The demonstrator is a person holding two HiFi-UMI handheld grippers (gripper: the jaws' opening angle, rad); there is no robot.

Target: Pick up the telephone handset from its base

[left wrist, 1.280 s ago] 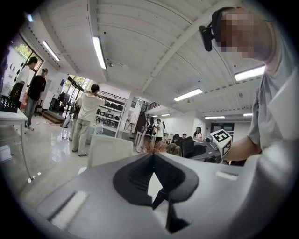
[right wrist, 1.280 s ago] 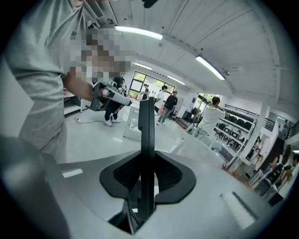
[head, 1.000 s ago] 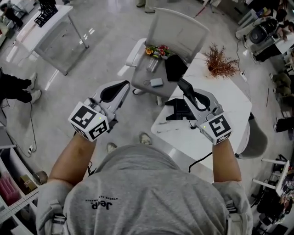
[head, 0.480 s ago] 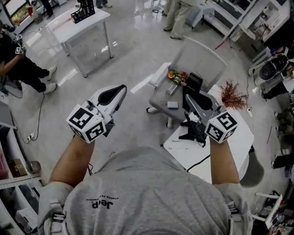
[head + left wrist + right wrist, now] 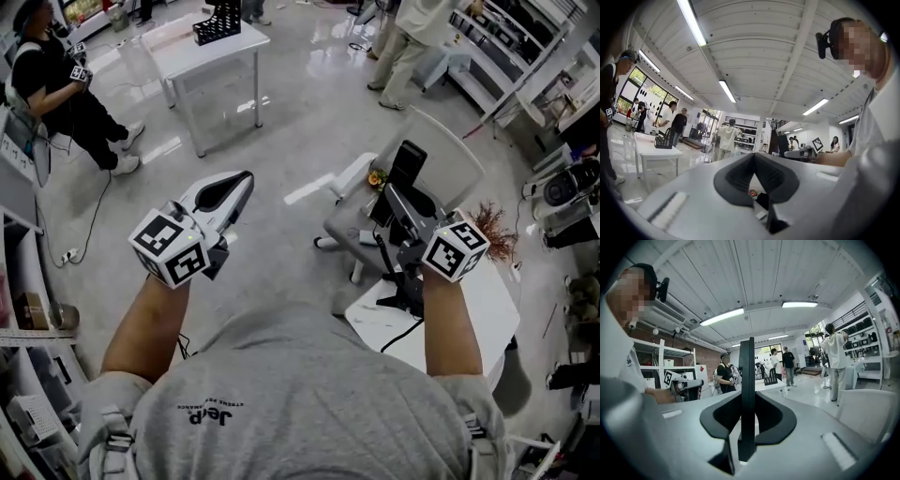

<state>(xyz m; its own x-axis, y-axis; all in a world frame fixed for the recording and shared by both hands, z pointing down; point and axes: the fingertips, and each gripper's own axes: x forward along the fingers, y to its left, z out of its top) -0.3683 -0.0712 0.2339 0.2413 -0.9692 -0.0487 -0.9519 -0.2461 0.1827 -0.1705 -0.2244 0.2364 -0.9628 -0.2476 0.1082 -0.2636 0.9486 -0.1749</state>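
The right gripper's jaws pinch the handset, with the base at its 6 o'clock. The left gripper's jaws are together and empty. Such a thin hold could let the handset swivel and drop.

A white surface carries a black telephone base, from which a dark cord trails over the near edge. A spray of dried reddish twigs sits at its far end. Just beside it a pale chair stands on the glossy grey floor, a small bunch of flowers on its seat. Well apart, a second white table bears a black wire rack.
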